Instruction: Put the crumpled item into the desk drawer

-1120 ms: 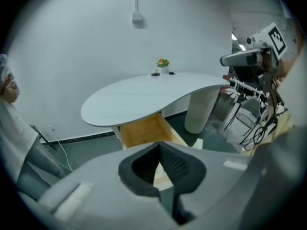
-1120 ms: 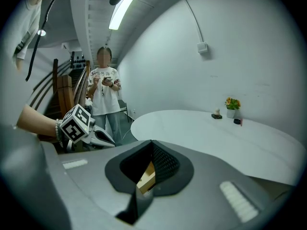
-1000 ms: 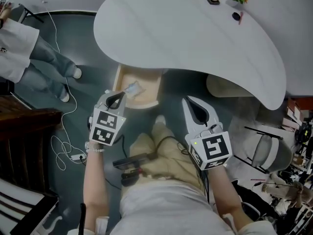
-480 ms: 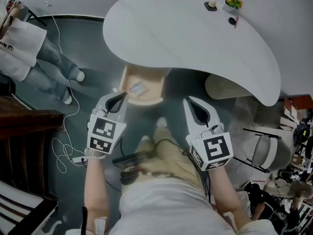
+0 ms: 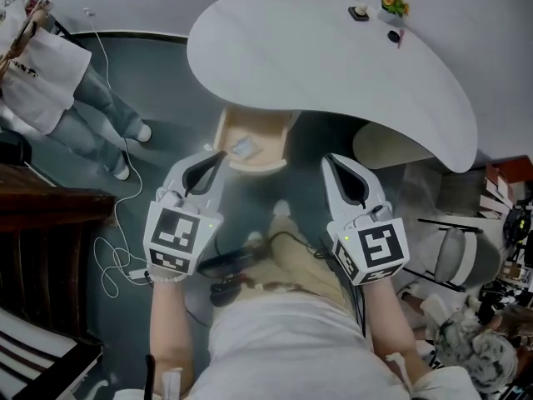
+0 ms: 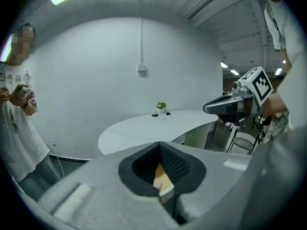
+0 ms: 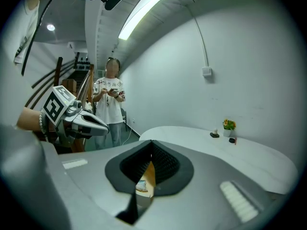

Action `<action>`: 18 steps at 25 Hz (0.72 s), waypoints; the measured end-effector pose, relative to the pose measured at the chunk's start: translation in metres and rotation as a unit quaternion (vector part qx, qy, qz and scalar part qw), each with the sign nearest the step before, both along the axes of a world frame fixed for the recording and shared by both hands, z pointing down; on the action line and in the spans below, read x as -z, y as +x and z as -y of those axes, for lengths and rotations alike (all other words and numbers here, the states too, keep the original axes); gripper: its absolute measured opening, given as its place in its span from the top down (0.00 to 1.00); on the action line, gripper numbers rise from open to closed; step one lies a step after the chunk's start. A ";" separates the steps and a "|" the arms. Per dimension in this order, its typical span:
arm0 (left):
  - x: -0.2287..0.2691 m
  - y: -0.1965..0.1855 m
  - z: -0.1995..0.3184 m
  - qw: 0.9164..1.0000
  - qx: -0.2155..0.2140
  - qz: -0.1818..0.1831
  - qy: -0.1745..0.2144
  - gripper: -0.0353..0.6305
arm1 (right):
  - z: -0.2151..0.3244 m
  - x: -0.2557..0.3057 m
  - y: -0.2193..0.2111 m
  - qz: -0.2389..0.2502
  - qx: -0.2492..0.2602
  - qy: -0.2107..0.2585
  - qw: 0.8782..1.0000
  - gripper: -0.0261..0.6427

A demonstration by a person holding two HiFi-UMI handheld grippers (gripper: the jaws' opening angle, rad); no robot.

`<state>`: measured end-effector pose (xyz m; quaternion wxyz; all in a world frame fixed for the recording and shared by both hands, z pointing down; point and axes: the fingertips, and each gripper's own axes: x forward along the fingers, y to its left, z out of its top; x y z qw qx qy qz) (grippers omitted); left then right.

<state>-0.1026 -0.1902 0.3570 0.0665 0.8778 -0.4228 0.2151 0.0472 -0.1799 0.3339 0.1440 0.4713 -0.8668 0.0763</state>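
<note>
Head view: the crumpled item (image 5: 244, 147) lay inside the open desk drawer (image 5: 271, 136), toward its near left corner. It looked light, soft and crushable (probably a thin wrapper), best pinched at a raised fold. Left gripper (image 5: 223, 153) and right gripper (image 5: 327, 158) hung before the drawer's front edge, jaws together and empty. Compared with a second earlier, both grippers had lifted higher; the item had not shifted.

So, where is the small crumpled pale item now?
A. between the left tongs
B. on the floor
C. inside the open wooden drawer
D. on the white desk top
C: the head view shows the small crumpled pale item lying inside the open light wooden drawer.
</note>
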 end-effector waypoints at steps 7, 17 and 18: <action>0.034 -0.009 -0.023 0.999 0.010 -0.009 0.033 0.95 | -0.015 0.022 -0.007 0.005 0.007 0.027 1.000 0.96; 0.054 -0.017 -0.056 0.998 0.026 -0.012 0.047 0.95 | -0.039 0.038 -0.006 0.005 0.016 0.043 0.999 0.96; 0.054 -0.017 -0.057 0.998 0.026 -0.014 0.047 0.95 | -0.039 0.037 -0.006 0.005 0.016 0.044 0.999 0.96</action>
